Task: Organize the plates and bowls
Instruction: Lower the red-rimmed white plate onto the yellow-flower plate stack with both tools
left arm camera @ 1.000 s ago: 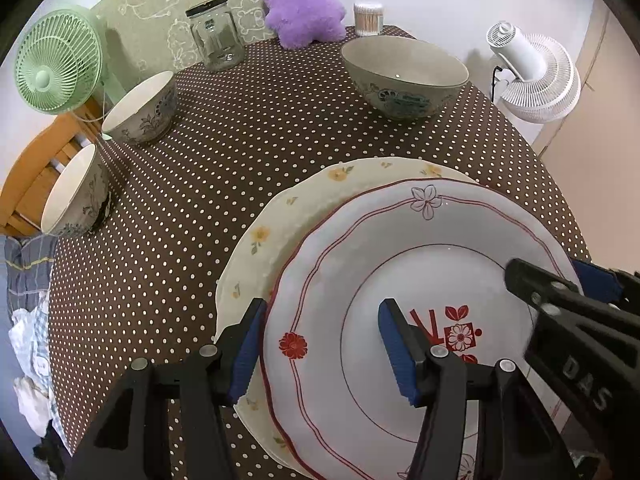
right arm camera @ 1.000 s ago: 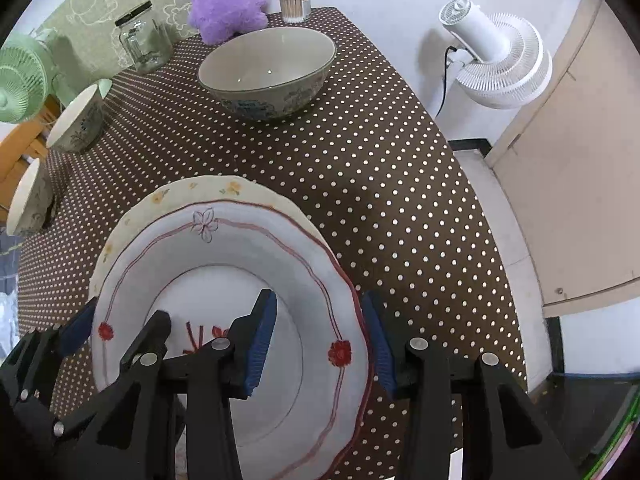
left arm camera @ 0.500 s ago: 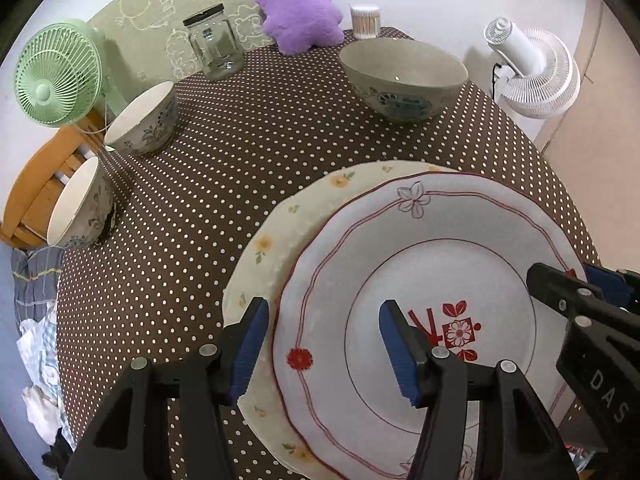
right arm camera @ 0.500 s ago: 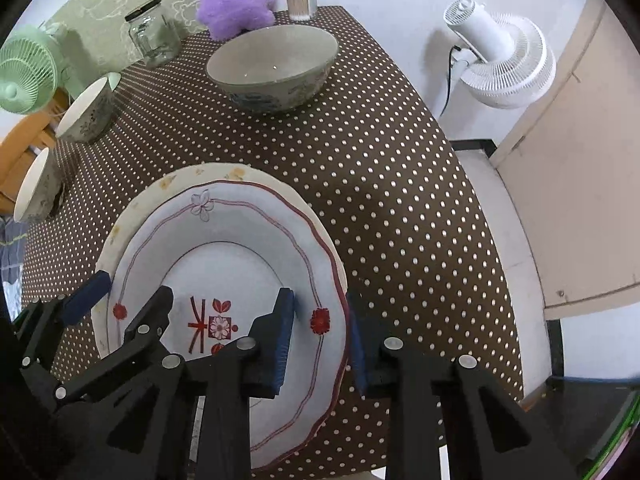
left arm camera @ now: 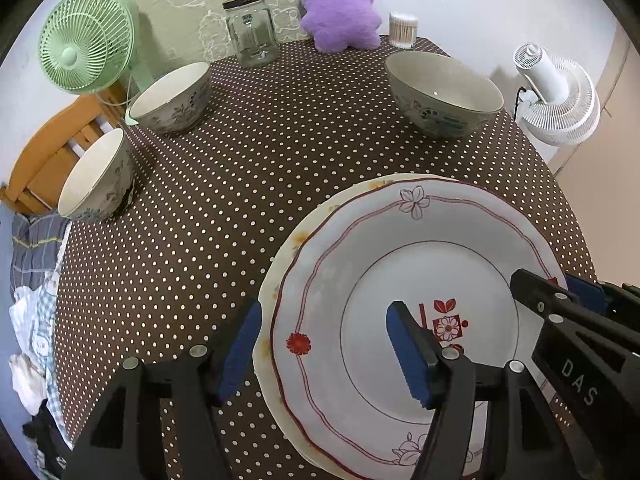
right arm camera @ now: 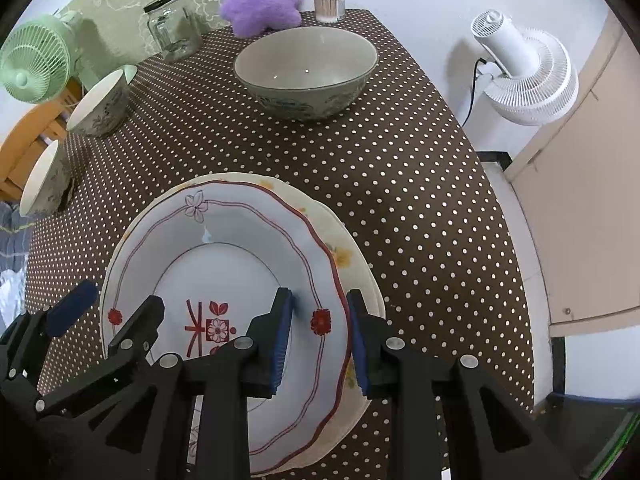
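Note:
A white plate with red rim lines (left arm camera: 424, 264) (right arm camera: 240, 256) lies on top of a cream plate with yellow flowers (left arm camera: 280, 276) (right arm camera: 352, 264) at the table's near edge. My left gripper (left arm camera: 324, 340) is open, its fingers astride the left rims of both plates. My right gripper (right arm camera: 320, 328) is open, astride the right rims. A large grey-green bowl (left arm camera: 444, 92) (right arm camera: 306, 68) stands at the back right. Two small floral bowls (left arm camera: 172, 96) (left arm camera: 96, 174) stand at the left.
A glass jar (left arm camera: 250, 28), a purple plush toy (left arm camera: 338, 4) and a cotton swab box (left arm camera: 403, 30) stand along the back edge. A green fan (left arm camera: 86, 38) is at the far left, a white fan (left arm camera: 556, 96) off the table's right. The tablecloth (left arm camera: 260, 152) is brown with dots.
The red-rimmed plate has settled down onto the cream plate, more centred over it. Both grippers have drawn back slightly; the right jaws, nearly closed on the rim, have widened.

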A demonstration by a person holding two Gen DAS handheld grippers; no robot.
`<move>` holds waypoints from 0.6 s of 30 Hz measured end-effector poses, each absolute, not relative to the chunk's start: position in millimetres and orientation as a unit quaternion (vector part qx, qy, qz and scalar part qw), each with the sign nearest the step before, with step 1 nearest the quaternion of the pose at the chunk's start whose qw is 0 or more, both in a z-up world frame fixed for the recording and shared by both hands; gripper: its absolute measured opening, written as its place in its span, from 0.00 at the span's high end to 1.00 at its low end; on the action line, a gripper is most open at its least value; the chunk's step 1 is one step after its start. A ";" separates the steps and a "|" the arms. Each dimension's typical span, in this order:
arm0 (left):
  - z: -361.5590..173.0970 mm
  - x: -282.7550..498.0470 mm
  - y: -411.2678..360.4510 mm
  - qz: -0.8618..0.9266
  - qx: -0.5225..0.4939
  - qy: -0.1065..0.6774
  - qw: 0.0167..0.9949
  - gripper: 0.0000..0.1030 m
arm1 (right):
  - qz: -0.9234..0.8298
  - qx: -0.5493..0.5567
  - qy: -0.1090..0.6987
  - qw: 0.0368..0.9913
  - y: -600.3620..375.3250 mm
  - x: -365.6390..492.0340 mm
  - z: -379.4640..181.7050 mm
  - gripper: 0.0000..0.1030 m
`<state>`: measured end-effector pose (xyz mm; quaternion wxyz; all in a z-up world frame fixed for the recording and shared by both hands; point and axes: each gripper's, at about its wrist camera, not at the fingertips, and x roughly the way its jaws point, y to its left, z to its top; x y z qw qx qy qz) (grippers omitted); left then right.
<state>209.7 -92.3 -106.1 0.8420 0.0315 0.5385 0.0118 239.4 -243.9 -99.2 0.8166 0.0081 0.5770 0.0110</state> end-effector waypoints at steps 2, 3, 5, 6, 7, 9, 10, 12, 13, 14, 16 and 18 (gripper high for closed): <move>-105.4 209.2 -94.2 0.010 0.029 0.540 0.841 0.34 | 0.011 0.001 0.576 0.818 -242.8 239.4 -100.1 0.70; -105.5 208.9 -94.6 0.009 0.027 0.540 0.841 0.34 | 0.011 -0.002 0.574 0.819 -242.6 238.0 -100.3 0.69; -105.6 207.7 -96.5 0.007 0.026 0.541 0.841 0.34 | 0.012 -0.008 0.569 0.822 -240.8 236.2 -101.0 0.69; -105.9 207.4 -97.0 0.008 0.025 0.542 0.840 0.34 | 0.013 -0.009 0.568 0.823 -241.4 236.2 -101.2 0.68; -106.2 207.2 -97.0 0.008 0.021 0.543 0.840 0.33 | 0.015 -0.009 0.567 0.824 -241.5 235.3 -101.2 0.68; -106.0 206.1 -96.9 0.009 0.016 0.542 0.840 0.32 | 0.016 -0.014 0.566 0.824 -241.3 234.5 -101.2 0.68; -105.6 205.6 -97.1 0.009 0.014 0.542 0.840 0.32 | 0.015 -0.020 0.566 0.824 -241.2 234.1 -101.5 0.67; -105.1 204.0 -97.3 0.014 0.012 0.541 0.841 0.31 | 0.016 -0.020 0.567 0.823 -241.6 232.9 -101.3 0.63; -104.9 203.0 -96.5 0.016 0.010 0.542 0.840 0.31 | 0.020 -0.018 0.567 0.823 -243.1 232.6 -100.8 0.60; -104.5 201.8 -94.8 0.017 0.007 0.543 0.840 0.30 | 0.020 -0.017 0.569 0.822 -245.1 233.3 -100.9 0.58; -103.5 199.0 -92.3 0.021 0.002 0.543 0.840 0.23 | 0.019 -0.011 0.572 0.820 -248.7 232.5 -101.0 0.51; -99.8 195.7 -90.1 0.022 0.001 0.538 0.842 0.19 | 0.021 -0.003 0.574 0.819 -251.5 231.5 -99.4 0.51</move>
